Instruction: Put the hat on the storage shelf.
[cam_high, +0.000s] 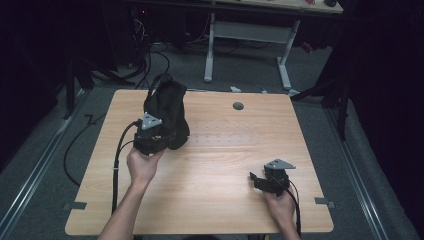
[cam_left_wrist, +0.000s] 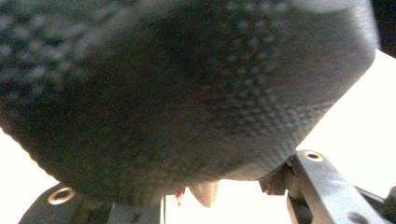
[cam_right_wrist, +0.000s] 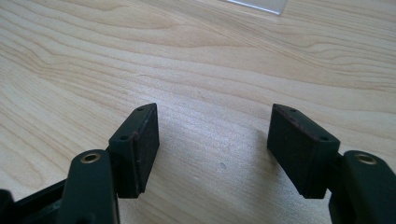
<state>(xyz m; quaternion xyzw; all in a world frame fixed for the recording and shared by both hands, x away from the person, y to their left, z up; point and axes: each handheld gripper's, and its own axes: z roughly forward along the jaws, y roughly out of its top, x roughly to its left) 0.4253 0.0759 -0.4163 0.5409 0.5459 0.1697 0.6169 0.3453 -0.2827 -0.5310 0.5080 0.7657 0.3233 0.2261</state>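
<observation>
Your left hand-held gripper (cam_high: 159, 134) sits against the near side of the black woven fabric bag (cam_high: 166, 111), which stands upright on the left far part of the light wooden bench (cam_high: 220, 165). In the left gripper view the bag's cloth (cam_left_wrist: 187, 93) bulges between and over the jaws, too close and blurred for you to tell whether the pads pinch it. Your right hand-held gripper (cam_high: 257, 180) rests low on the near right of the bench, well apart from the bag; its jaws stand wide with bare wood between the black pads (cam_right_wrist: 144, 140). A small grey round disc (cam_high: 238, 105) lies at the far side.
</observation>
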